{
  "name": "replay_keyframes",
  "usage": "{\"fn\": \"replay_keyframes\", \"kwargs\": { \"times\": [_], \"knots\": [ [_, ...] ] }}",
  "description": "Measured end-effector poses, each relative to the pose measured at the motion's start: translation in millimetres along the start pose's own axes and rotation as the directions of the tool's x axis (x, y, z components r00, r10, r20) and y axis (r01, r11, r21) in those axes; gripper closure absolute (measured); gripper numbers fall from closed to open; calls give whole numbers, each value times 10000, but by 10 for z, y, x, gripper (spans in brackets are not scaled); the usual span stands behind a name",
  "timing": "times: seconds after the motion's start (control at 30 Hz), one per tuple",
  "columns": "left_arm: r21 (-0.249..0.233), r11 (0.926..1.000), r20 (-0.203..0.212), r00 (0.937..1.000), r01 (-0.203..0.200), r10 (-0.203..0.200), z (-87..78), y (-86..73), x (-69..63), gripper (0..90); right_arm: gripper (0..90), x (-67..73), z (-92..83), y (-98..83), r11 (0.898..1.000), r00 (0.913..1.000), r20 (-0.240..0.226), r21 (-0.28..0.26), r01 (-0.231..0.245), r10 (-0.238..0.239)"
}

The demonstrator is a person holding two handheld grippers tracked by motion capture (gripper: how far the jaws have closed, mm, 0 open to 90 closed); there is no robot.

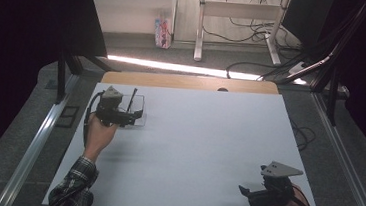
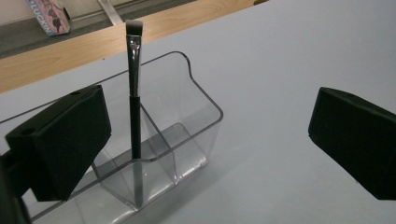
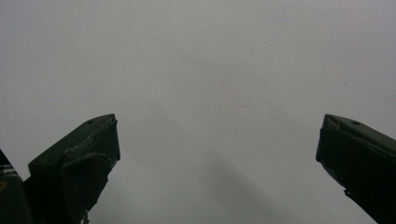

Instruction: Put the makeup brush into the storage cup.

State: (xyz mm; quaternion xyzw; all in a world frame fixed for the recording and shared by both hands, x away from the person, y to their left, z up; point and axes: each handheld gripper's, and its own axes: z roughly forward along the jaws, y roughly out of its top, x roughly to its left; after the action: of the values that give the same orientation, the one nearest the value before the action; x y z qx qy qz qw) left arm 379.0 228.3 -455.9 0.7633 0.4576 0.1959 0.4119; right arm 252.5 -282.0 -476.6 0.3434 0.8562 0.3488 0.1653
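Observation:
A clear plastic organizer with compartments stands at the table's far left. A black-handled makeup brush stands upright in one compartment, bristles up. My left gripper is open right at the organizer, with its jaws wide apart and nothing between them; the brush stands free between the jaws in the left gripper view. My right gripper is open near the table's front right corner, with only bare white table between its jaws.
The white table top has a wooden strip along its far edge. Metal frame rails run along both sides. Beyond the table are a desk leg, floor cables and a small printed carton.

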Motion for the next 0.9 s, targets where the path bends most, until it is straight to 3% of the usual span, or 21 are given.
{"fn": "replay_keyframes", "kwargs": {
  "times": [0.47, 0.7, 0.9],
  "knots": [
    [167, 9988, 158, 9988, -468, 466, -74, -6, -136, 1, 0, -7, 0, -2, 10000, 10000, 8, -2, -55, 55],
    [-137, 9990, 326, 9986, -415, 419, -120, -46, -202, 0, 0, -7, 0, -1, 10000, 10000, 18, -3, -53, 53],
    [-129, 9977, 388, 9970, -672, 676, -137, -75, -291, 0, 0, -11, -4, -1, 10000, 10000, 51, -16, -35, 35]
  ]
}}
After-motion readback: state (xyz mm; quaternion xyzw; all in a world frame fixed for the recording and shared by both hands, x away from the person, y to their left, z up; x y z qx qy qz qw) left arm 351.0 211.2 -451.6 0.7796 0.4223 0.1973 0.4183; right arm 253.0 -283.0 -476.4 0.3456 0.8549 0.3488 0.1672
